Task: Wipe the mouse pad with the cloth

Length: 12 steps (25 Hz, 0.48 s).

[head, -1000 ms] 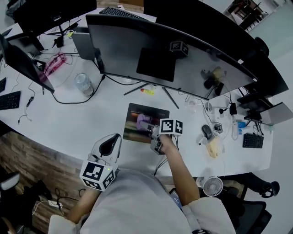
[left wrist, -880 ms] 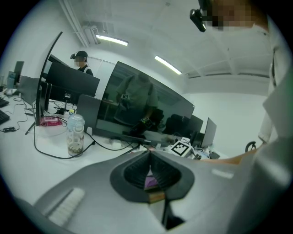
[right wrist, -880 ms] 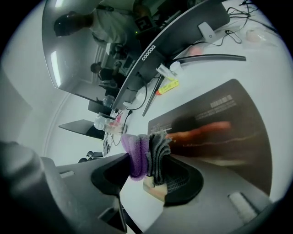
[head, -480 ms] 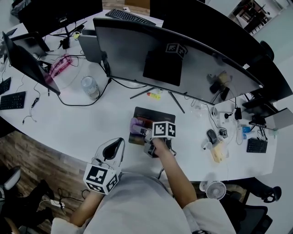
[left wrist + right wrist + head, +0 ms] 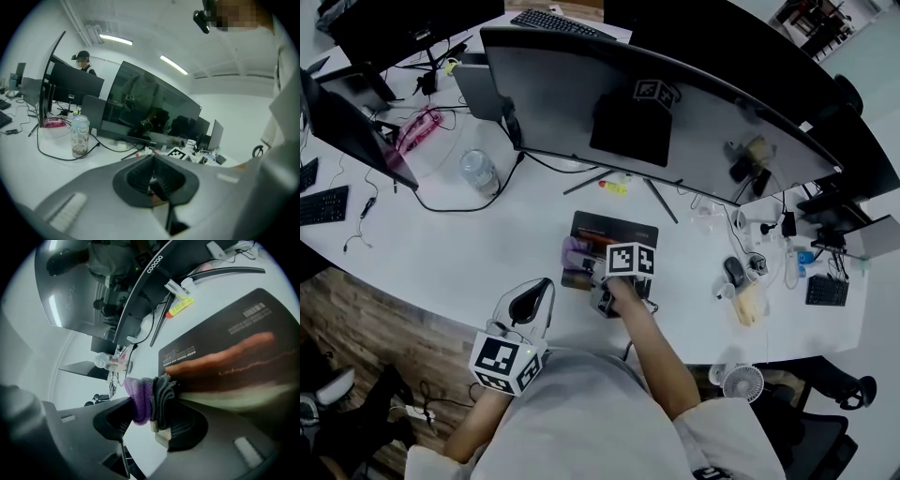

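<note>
Swept leftward over the past second, the cloth (image 5: 576,251) now sits at the left edge of the mouse pad (image 5: 623,230). It is drawn there by the right gripper (image 5: 152,417), whose jaws are clamped on a folded wad of it — purple layer to one side, grey to the other. The wad is held low against the pad, apparently so that fabric rather than jaw rubs the surface. The left gripper (image 5: 152,174) hangs idle at the near edge of the desk (image 5: 459,253), jaws together on nothing, seemingly held clear of the stroke. The pad lies flat on the white desk in front of the monitor (image 5: 581,94) — a dark rectangle with small white print, a barcode and a reddish streak above a pale band. Whether any dirt remains cannot be judged.
</note>
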Available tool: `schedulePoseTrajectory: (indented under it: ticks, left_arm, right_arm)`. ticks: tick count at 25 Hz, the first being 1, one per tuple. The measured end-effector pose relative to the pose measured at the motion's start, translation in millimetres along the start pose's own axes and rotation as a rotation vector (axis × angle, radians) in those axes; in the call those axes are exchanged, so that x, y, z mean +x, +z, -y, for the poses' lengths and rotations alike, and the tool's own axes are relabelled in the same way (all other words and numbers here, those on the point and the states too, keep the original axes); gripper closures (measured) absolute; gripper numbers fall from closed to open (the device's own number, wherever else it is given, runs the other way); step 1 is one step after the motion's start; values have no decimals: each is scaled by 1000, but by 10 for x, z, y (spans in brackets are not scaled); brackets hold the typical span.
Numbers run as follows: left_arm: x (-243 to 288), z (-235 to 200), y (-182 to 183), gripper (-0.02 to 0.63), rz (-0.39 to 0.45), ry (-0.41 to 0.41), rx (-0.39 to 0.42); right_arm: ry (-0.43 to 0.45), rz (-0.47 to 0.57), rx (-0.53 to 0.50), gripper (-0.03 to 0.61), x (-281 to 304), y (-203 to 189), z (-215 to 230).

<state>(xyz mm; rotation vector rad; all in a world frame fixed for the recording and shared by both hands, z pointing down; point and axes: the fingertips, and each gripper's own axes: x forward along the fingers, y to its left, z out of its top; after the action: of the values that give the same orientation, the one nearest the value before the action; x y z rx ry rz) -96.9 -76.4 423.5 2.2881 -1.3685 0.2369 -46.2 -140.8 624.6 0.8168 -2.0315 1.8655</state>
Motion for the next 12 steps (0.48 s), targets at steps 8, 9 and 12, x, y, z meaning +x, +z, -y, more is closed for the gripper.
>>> schedulePoseTrajectory:
  ticks: [8,9,12]
  left_arm:
    - [52,15,-6,614,-12,-5,0]
    - [54,15,-4,614,-13,-5,-1]
    - [62,28,-4,614,-14,-6,-1]
  right_arm:
    - [12,-14,10,367,-21,16,21]
    - [12,-14,9,367,-26,18,22]
    - [15,-15,10,367,-47,20,40]
